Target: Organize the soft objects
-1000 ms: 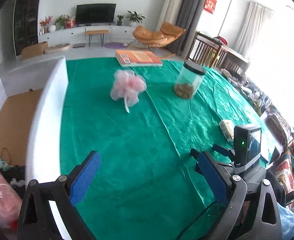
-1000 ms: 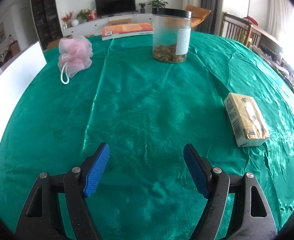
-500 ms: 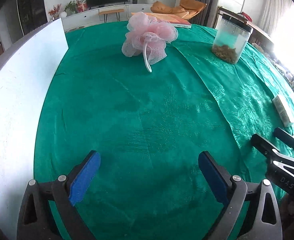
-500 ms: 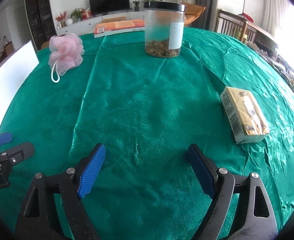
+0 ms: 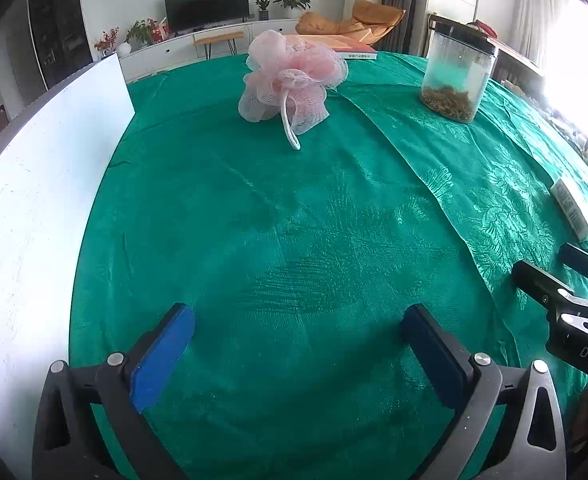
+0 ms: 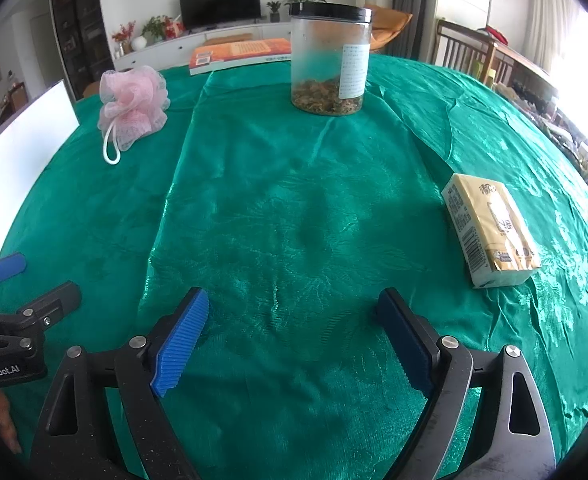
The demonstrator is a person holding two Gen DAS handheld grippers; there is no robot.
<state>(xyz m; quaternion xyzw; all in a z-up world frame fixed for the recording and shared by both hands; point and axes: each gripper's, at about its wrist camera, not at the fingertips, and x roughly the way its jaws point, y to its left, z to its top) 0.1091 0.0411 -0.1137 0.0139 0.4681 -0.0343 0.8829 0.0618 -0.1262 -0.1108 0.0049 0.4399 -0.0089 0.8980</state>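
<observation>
Left wrist view: our left gripper (image 5: pixel 294 354) sits at the bottom of the frame, jaws wide apart, holding nothing, hovering over bare green cloth on the counter (image 5: pixel 294 240). The pink mesh bath pouf (image 5: pixel 290 80) lies upper centre of the frame, well apart from the jaws, its white cord loop (image 5: pixel 290 130) trailing toward us. A white bin wall (image 5: pixel 34 200) fills the left side; we take that as the likely drop place, though its inside is not shown here. A clear jar with a dark lid (image 5: pixel 456 76) stands upper right, beside the pouf but not touching it. The right gripper pokes in at the right edge.

We judge the step as the reach for the pouf. To do it well, we should go straight forward, keep the jaws at full width, centre them on the puffy body rather than the cord, and close gently since the mesh will squash. Steer clear of the jar.

Right wrist view: our right gripper (image 6: pixel 294 340) is at bottom centre, jaws wide apart, empty, over cloth. The pouf is upper left of the frame, the jar upper centre, an orange book (image 6: pixel 242 54) behind it. A yellow tissue pack (image 6: pixel 490 232) lies at right, near the right jaw but not touching; soft too, so probably ours to take.
</observation>
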